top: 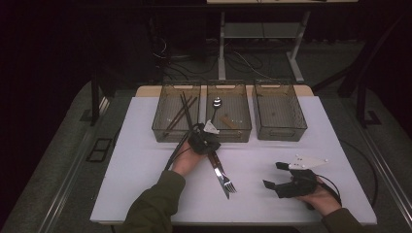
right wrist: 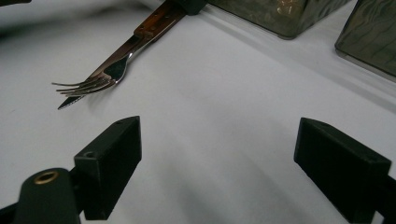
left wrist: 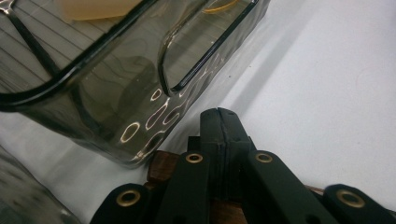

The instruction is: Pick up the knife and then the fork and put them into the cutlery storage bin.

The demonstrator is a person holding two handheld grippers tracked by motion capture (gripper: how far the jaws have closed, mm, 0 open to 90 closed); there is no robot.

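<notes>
Right up against the lens in the right gripper view you've got the right gripper [right wrist: 219,168], its two black jaws standing wide apart with nothing but bare white tabletop [right wrist: 224,116] between them. Ahead of those jaws and off to their left side lie a steel fork with a wooden handle [right wrist: 100,79] and a steel table knife with a dark wooden handle [right wrist: 140,39], stacked together, tines and blade tip pointing back toward the person. Both are well apart from the right jaws.

Over on the other side, the left gripper [top: 208,143] has its jaws pressed together, tips meeting with no gap in the left gripper view. A bit of brown wooden handle shows just under and behind those closed jaws, so they sit right over the handle end of the cutlery. Can't honestly tell if anything is actually pinched in there or if the jaws are just parked on top.

Just ahead of the left jaws is the smoky transparent plastic bin in the middle of the row [top: 228,128], its front wall very near the tips. From the high view that bin holds a metal spoon [top: 216,104] and a small brown wooden piece [top: 228,121]. To its left is a matching smoky bin with dark chopsticks [top: 180,112] lying in it, and to its right a third smoky bin [top: 279,114], far from either pair of jaws.
</notes>
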